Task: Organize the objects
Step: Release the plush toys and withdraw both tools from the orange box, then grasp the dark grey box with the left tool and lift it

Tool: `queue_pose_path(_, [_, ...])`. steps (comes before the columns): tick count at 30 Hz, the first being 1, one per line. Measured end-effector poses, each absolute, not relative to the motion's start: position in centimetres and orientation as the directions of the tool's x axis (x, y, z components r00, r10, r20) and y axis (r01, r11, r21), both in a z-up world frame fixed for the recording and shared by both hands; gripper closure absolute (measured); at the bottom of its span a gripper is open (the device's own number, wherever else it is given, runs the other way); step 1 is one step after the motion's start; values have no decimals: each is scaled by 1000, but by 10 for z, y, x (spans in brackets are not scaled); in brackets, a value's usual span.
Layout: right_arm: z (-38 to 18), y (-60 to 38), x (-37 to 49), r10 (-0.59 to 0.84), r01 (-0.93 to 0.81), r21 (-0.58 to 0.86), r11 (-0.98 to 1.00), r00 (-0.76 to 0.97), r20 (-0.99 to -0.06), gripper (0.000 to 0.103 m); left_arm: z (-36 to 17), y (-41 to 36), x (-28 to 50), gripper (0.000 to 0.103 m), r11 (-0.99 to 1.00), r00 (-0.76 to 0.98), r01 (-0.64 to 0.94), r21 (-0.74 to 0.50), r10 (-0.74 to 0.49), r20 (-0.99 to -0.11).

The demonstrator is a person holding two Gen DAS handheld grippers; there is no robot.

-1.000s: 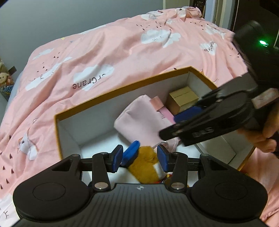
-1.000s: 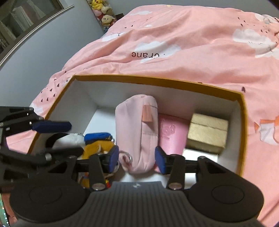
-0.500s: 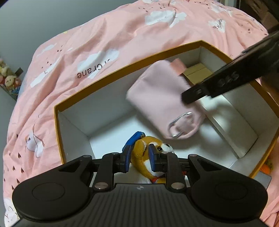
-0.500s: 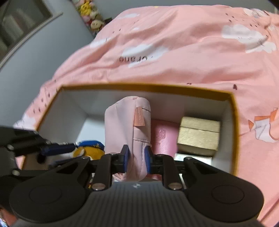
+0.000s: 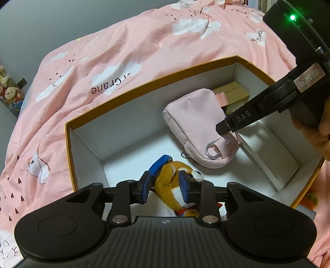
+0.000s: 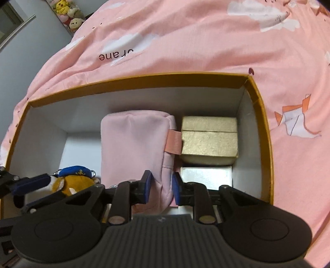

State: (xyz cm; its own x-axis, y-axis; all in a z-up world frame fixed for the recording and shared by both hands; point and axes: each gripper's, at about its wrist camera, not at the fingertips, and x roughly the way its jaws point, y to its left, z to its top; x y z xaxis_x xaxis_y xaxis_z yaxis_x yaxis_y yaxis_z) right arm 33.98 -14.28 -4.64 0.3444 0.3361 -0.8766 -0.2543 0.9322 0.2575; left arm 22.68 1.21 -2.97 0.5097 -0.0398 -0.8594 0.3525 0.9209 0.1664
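An open box [image 5: 144, 86] with an orange rim and white inside lies on the bed. My left gripper [image 5: 165, 190] is shut on an orange plush dog [image 5: 171, 181] with a blue cap at the box's near left. My right gripper [image 6: 160, 188] is shut on the near end of a pink pouch [image 6: 134, 142] in the middle of the box. The pouch [image 5: 196, 127] and the right gripper's finger [image 5: 243, 117] also show in the left wrist view. The plush [image 6: 72, 181] shows at the lower left of the right wrist view.
A gold box [image 6: 209, 142] sits at the far right of the box [image 6: 262, 123], with a silver-white box [image 6: 206, 175] in front of it. A pink cloud-print bedspread [image 5: 123, 51] surrounds the box. Plush toys [image 6: 68, 12] stand by the far wall.
Both grippers closed: the left on the plush dog, the right on the pink pouch. The pouch has shifted right toward the gold box.
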Motion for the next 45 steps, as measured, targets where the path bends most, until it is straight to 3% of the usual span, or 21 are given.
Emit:
queue_pose_path(5, [-30,-142,330,319,-286,215,934,389,-864,66,-26,14,222,59,926,528,347,147,-63,-847])
queue_pose_path(15, [35,-163,253,443,-422,232,876,516,-733,66,35,2,163,52,942,606,328,74,-150,-781])
queue_pose_path(20, [50,-185,198,483,-445,249,860,554,-678,66,48,-6,123,49,955,584,292,-59,-227,-780])
queue_pose_path(28, [15,-214,135,418,-352,251,902,565,-711,66,1,-9,91,48,948,537,66,-312,-297,-790])
queue_pose_path(31, [-7,-218,124,362,-309,216,926,566,-741,73,-27,-9,87,47,937,524,-26,-347,-283,-803])
queue_pose_path(35, [-28,-220,118,347,-268,232,935,559,-753,73,-56,-1,88,30,903,517,-119,-413,-298,-802])
queue_pose_path(45, [-49,-211,115,264,-265,133,955,559,-786,80,-106,28,97,20,743,465,-293,-602,-439,-769])
